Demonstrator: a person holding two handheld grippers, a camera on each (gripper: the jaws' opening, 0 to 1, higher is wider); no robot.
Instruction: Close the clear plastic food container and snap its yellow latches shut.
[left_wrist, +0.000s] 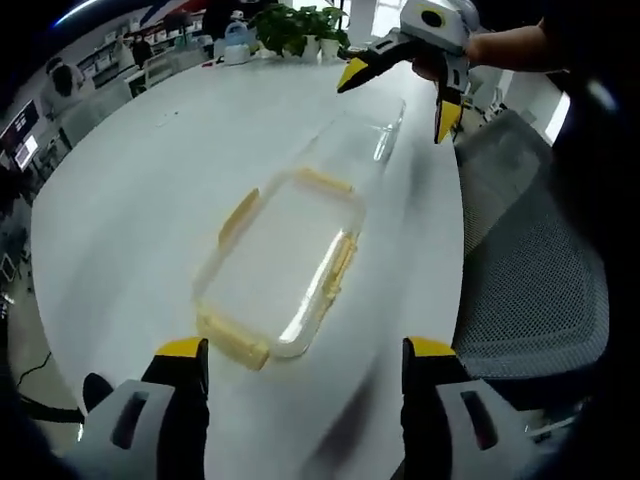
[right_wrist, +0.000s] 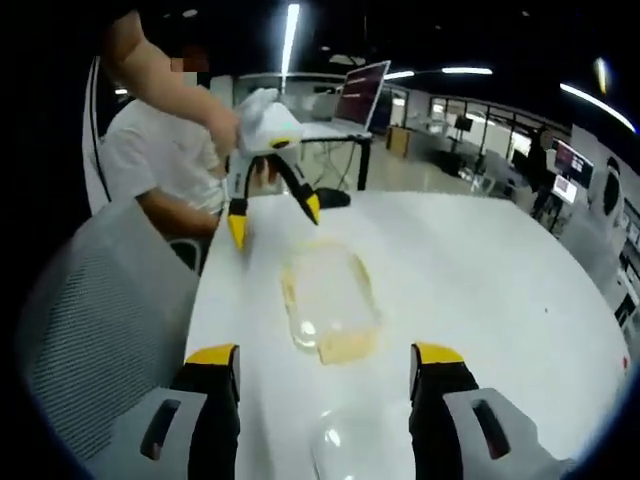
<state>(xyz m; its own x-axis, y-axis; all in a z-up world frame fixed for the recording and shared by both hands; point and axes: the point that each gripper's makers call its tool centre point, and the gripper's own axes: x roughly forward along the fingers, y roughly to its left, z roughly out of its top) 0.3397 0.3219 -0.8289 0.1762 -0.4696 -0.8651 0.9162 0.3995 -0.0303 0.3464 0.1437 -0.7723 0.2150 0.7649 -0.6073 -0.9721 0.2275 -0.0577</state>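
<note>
Clear plastic food container (left_wrist: 285, 270) lying flat on the white desk (left_wrist: 150, 200), roughly mid-desk, open side up, yellow latches (left_wrist: 237, 216) hanging along its rims. Seen too in the right gripper view (right_wrist: 328, 300), between the two grippers, one yellow latch end (right_wrist: 348, 347) nearest the camera. Clear lid (left_wrist: 372, 135) resting on the desk just beyond the container's far end in the left gripper view, apart from the base; in the right gripper view a clear rounded piece (right_wrist: 350, 440) low between the jaws, too blurred to say more.

Left gripper (left_wrist: 305, 350) spread wide, yellow-tipped jaws either side of the container's near end, nothing between them, not touching it; also up across the desk in the right gripper view (right_wrist: 272, 215), gaping, held in a hand (right_wrist: 225, 125). Right gripper (right_wrist: 325, 358) likewise released, jaws apart and empty over the desk; from the left gripper view (left_wrist: 400, 95) hovering above the lid, jaws splayed.

Grey mesh chair (left_wrist: 530, 270) hard against the desk edge. Potted plants (left_wrist: 300, 28) at the far end of the desk. Laptop (right_wrist: 362, 92) on a stand behind the seated person in a white shirt (right_wrist: 165, 155).
</note>
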